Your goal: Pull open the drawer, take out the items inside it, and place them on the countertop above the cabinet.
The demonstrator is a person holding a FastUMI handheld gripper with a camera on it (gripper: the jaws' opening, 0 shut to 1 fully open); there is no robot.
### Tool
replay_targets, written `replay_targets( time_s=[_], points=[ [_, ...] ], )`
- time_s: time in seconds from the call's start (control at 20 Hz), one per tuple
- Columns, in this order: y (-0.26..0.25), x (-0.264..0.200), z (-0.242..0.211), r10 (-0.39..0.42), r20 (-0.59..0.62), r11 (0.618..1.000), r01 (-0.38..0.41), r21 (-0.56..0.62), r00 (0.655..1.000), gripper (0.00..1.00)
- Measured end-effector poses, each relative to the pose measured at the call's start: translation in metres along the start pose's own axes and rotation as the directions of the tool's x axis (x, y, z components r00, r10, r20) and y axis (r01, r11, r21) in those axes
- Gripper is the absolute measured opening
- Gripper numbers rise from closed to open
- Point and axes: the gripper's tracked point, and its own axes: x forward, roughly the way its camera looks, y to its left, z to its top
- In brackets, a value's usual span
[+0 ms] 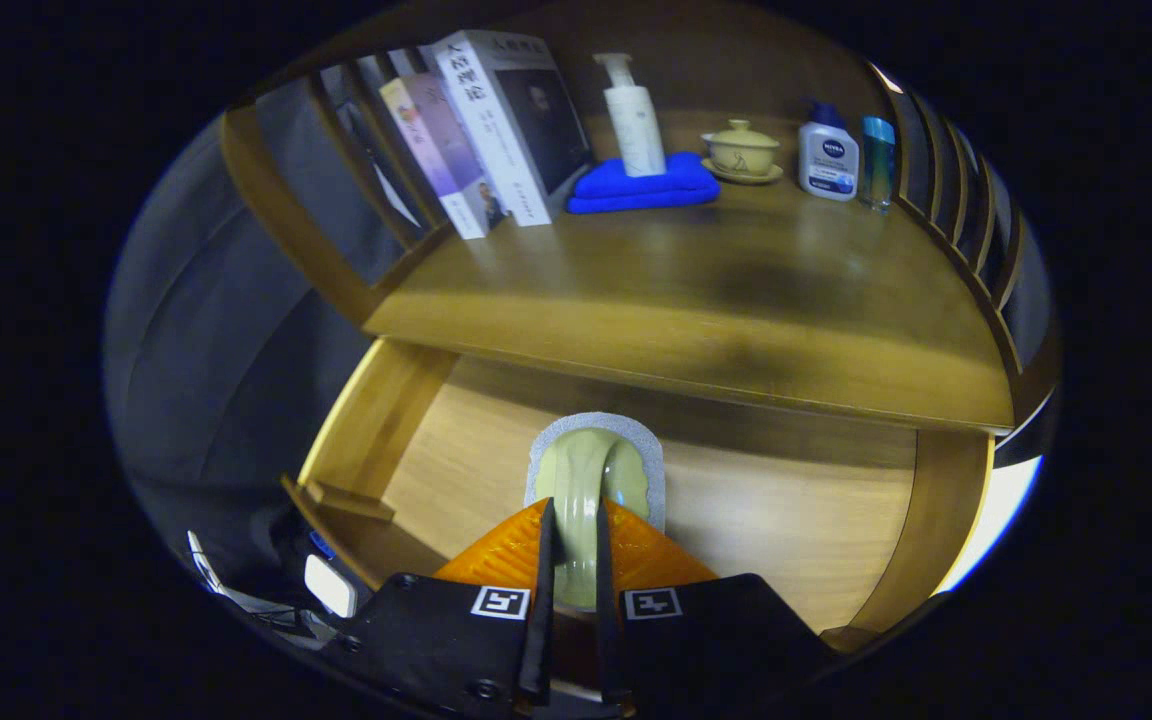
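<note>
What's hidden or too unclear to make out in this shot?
- Cup between the fingers: its lower part is covered by the gripper in the gripper view.
- Drawer: its back is shadowed under the countertop.
- Books: cover print is too small to tell.

books [481, 130], pump bottle [635, 118] on blue cloth [644, 186], lidded teacup [741, 150].

My fingers [573, 560] are covering the lower part of the pale green item [581, 490] pinched between them, so its shape is staying unclear. The countertop [736, 310] is hiding the back of the open drawer [786, 520].
</note>
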Motion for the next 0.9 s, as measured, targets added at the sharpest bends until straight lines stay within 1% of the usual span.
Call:
replay_targets(
  time_s=[0.15, 0.25, 0.4, 0.6, 0.75, 0.9],
  points=[
    [0.018, -0.028, 0.008, 0.070, 0.046, 0.998, -0.070, -0.010, 0.996, 0.20],
    [0.022, -0.045, 0.023, 0.088, 0.093, 0.996, -0.087, -0.022, 0.992, 0.20],
    [0.019, -0.059, 0.052, 0.090, 0.153, 0.996, -0.087, -0.025, 0.984, 0.20],
    [-0.007, -0.058, 0.097, 0.038, 0.220, 0.999, -0.046, 0.029, 0.975, 0.20],
    [-0.044, -0.045, 0.121, -0.051, 0.244, 0.996, 0.031, 0.085, 0.968, 0.20],
    [-0.058, -0.031, 0.135, -0.071, 0.235, 0.990, 0.040, 0.134, 0.969, 0.20]
  ],
)
